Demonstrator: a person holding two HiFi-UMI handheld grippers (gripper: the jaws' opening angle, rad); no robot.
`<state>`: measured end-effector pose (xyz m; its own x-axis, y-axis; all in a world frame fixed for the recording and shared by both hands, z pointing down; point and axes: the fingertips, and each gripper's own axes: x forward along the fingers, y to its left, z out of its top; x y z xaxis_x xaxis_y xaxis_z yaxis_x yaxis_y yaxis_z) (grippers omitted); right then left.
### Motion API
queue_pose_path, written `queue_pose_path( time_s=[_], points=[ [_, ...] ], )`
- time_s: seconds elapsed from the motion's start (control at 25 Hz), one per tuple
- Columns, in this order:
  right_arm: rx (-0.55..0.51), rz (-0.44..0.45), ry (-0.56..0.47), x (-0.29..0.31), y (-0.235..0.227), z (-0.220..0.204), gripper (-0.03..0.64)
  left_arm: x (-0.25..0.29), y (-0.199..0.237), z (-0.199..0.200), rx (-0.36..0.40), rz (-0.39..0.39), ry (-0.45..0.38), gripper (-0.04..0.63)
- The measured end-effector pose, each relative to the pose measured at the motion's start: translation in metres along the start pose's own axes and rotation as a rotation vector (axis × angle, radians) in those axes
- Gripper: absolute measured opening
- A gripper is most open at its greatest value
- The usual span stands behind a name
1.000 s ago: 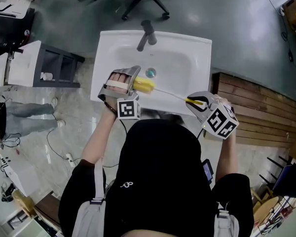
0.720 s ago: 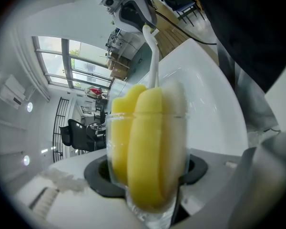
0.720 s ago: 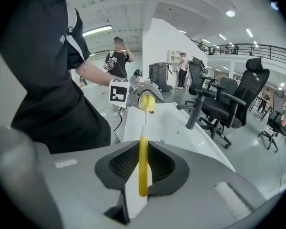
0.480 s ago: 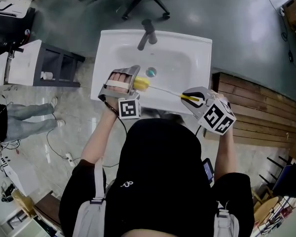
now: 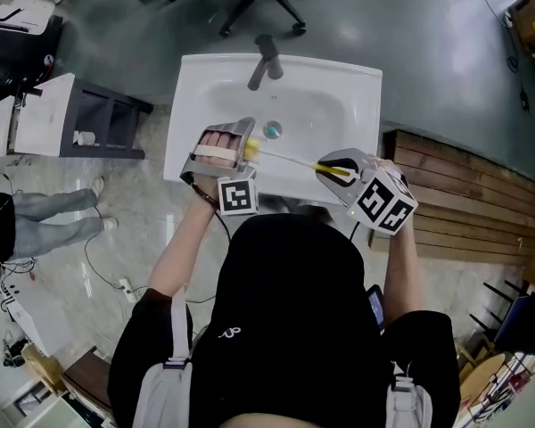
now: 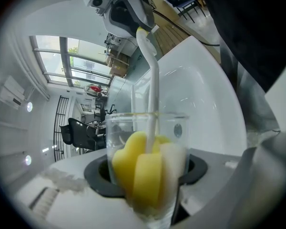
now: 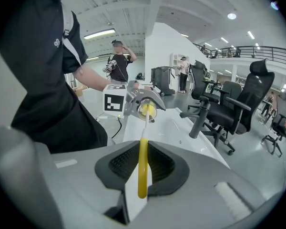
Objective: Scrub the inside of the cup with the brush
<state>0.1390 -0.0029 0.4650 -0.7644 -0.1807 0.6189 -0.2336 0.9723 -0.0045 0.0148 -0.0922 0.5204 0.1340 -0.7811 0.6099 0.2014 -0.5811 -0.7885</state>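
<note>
Sponge brush [image 6: 142,173] pushed deep into the glass cup [image 6: 177,128], over the front edge of the washbasin [image 5: 357,105]

The left gripper [image 5: 246,146] had its jaws clamped on the cup's sides and held it tipped on its side above the basin. The right gripper [image 5: 332,168] had its jaws closed on the yellow handle. Scrubbing seemed to be in progress, with the foam head near the bottom; rinsing probably remained. A second before, the head was outside the rim, and the right gripper was further from the cup.
</note>
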Motion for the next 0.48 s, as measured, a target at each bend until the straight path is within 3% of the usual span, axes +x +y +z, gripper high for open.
queue_pose_path(
  time_s=[0.4,0.48],
  points=[
    [-0.002,0.011,0.0,0.013,0.0,0.006,0.052,-0.001,0.0,0.006,-0.014,-0.009,0.008,0.265],
    [0.011,0.01,-0.017,0.012,0.001,0.008,0.052,0.0,-0.006,0.005,-0.025,-0.039,0.002,0.265]
  ],
)
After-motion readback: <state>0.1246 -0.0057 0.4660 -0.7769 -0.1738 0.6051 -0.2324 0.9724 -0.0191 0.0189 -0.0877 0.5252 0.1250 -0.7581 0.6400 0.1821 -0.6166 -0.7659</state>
